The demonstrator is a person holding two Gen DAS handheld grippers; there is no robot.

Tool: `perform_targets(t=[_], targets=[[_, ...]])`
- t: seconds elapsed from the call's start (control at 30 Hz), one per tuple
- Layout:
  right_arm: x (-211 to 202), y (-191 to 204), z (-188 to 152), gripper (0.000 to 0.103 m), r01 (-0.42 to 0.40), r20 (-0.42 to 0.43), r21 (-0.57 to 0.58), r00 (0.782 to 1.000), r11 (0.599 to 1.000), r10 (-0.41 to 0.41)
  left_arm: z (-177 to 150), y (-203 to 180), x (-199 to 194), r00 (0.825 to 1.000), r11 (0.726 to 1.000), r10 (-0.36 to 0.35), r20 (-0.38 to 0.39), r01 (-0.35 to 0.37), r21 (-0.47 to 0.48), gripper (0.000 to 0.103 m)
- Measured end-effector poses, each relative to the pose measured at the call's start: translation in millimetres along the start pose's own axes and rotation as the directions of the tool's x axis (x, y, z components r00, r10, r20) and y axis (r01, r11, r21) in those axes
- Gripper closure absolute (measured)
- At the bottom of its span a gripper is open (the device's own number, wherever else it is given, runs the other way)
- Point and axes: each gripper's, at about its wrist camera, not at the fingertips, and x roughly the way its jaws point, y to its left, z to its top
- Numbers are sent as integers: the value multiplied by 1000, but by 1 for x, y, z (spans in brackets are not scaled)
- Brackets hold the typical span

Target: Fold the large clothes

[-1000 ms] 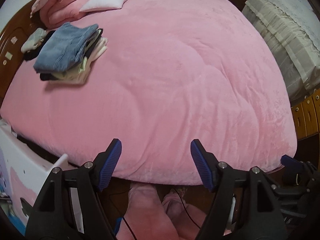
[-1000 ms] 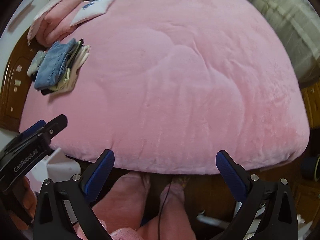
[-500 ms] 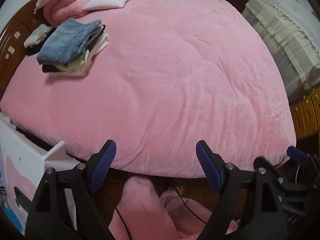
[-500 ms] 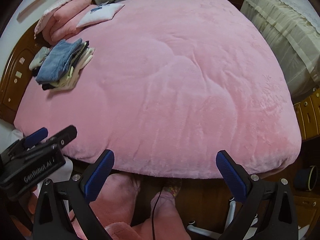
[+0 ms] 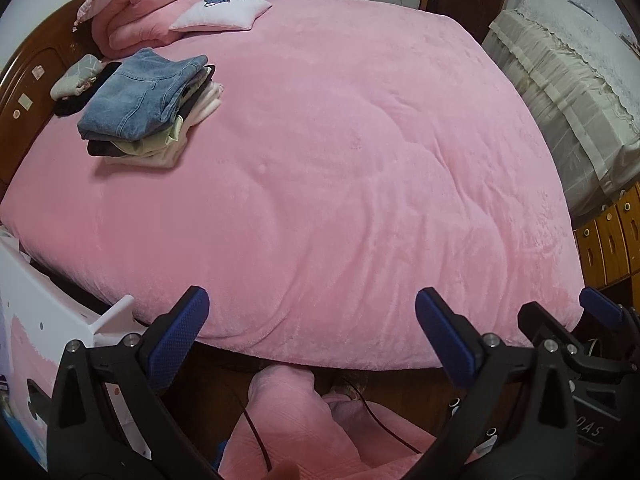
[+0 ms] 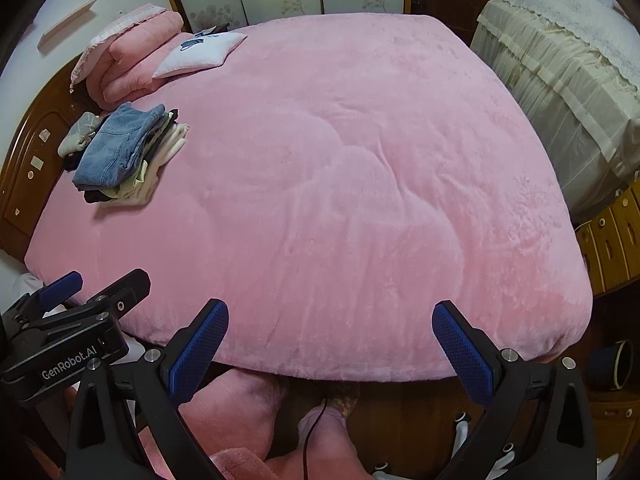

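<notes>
Both viewpoints have been raised since earlier. The left hand-held gripper (image 5: pixel 308 320) and right hand-held gripper (image 6: pixel 330 334) are held spread, empty. Folded clothes (image 5: pixel 150 106) are stacked at ten o'clock on the bed (image 5: pixel 340 160).

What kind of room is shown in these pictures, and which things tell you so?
Most likely a home bedroom. A large bed under a fluffy pink plush blanket fills the view, with a dark wooden headboard on the left, a white square pillow and a stack of folded clothes topped with blue jeans.
</notes>
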Motion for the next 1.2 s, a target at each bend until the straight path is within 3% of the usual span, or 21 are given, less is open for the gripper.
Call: perform_targets(t=[0.43,1.2], targets=[[-14,16,0,0,13,14,27,1000,1000,-14,4,-6,-7,999,1000,5,37,-5,20,1],[-11,15,-10,0,25,0,40,1000,999,-25,2,-4,-1,1000,1000,0,17,0,25,1]])
